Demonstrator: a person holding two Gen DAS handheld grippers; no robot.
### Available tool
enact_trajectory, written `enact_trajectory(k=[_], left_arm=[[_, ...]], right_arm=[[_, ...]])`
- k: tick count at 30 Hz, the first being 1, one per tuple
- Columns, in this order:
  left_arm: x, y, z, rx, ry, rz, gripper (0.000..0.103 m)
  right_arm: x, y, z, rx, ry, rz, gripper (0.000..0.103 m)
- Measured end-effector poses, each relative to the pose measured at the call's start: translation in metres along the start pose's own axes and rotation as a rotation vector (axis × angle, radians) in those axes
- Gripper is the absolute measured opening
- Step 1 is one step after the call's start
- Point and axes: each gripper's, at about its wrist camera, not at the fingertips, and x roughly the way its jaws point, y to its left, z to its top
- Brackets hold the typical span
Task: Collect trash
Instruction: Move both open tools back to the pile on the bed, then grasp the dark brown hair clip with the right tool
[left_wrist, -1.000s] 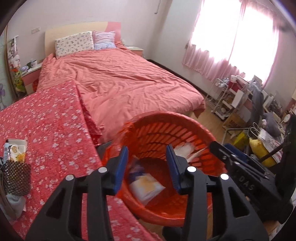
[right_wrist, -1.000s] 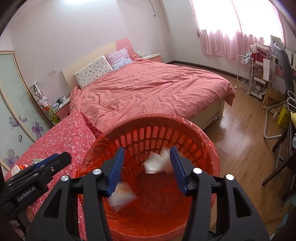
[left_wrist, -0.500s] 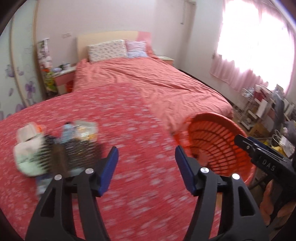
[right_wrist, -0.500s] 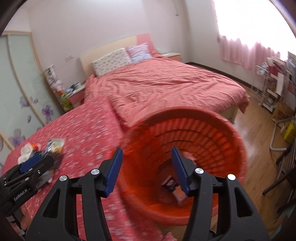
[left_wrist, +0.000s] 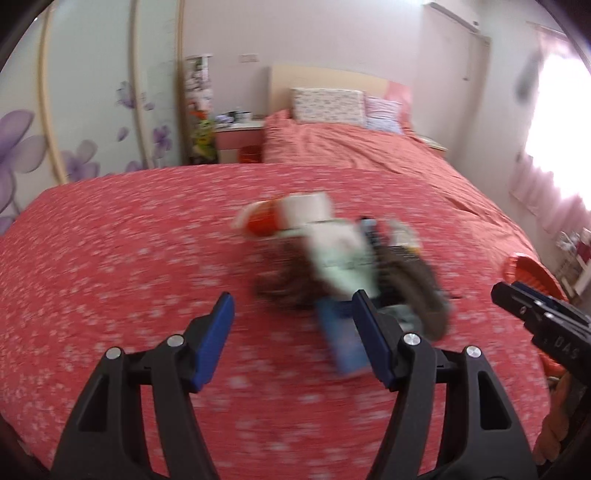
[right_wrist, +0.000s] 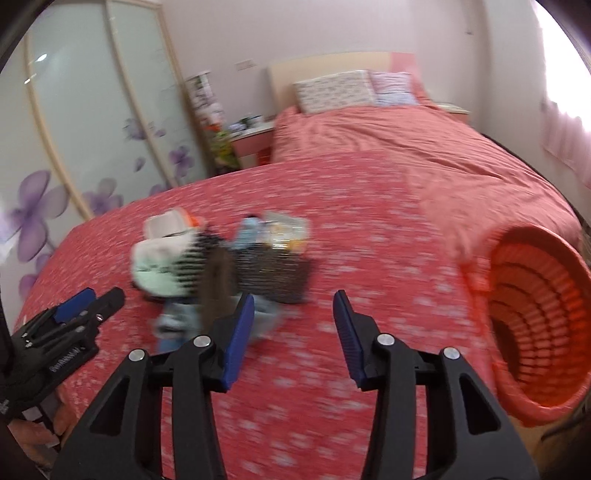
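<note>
The trash pile (right_wrist: 221, 266) is taken as the landmark; it is seen blurred on the red flowered counter (right_wrist: 332, 406): white wrappers, a dark mesh holder, blue packets. To its left and nearer the camera, the left gripper (left_wrist: 291, 339) is held with fingers (left_wrist: 214, 339) spread and nothing between them. Just right of the pile, the right gripper (right_wrist: 293, 338) is seen with fingers (right_wrist: 238, 339) closing, nothing between them. Well right of the pile, off the counter's edge, the orange basket (right_wrist: 535, 314) is found. Behind the pile, a bed (right_wrist: 406, 140) is seen.
</note>
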Motion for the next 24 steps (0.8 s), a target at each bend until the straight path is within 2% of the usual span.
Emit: enact_trajectory(k=[5, 10, 18, 24], left_arm=[[0.006, 0.045, -0.007, -0.045, 0.021, 0.056, 0.065], [0.011, 0.059, -0.013, -0.064, 0.039, 0.056, 0.065], [0.024, 0.060, -0.020, -0.077, 0.066, 0.021, 0.065], [0.028, 0.043, -0.023, -0.069, 0.084, -0.032, 0.065]], right_arm=[[0.028, 0.035, 0.005, -0.060, 0.032, 0.018, 0.044], [0.057, 0.054, 0.004, -0.100, 0.082, -0.019, 0.041], [0.067, 0.063, 0.001, -0.161, 0.089, -0.070, 0.035], [0.042, 0.055, -0.001, -0.134, 0.015, -0.043, 0.033]])
